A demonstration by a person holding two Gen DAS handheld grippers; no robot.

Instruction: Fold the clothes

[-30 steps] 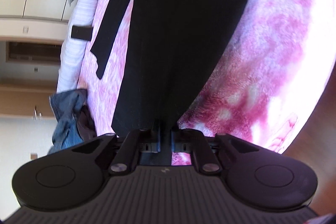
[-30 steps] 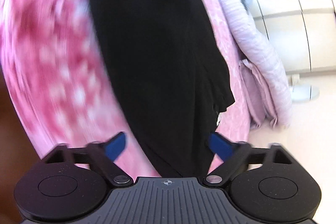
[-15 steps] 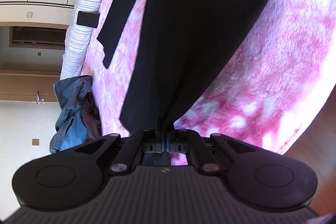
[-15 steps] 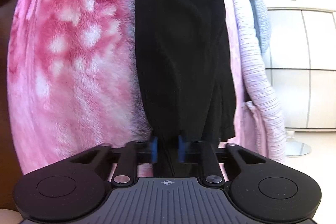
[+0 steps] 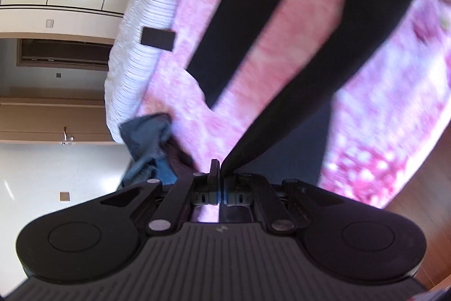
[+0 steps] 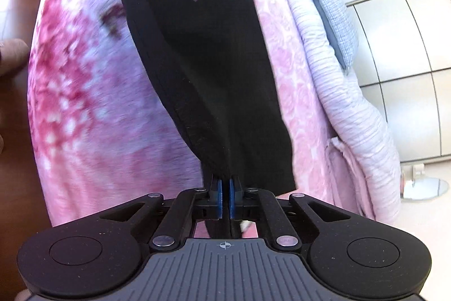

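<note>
Black trousers [image 5: 324, 52] stretch ahead from left claw [image 5: 220, 182] and right claw [image 6: 224, 188], both clamped on them.

Pink blanket [image 5: 389, 114] fills the frame; white cupboards [image 6: 408, 69] at right; wooden floor [image 6: 17, 109] at left.
</note>
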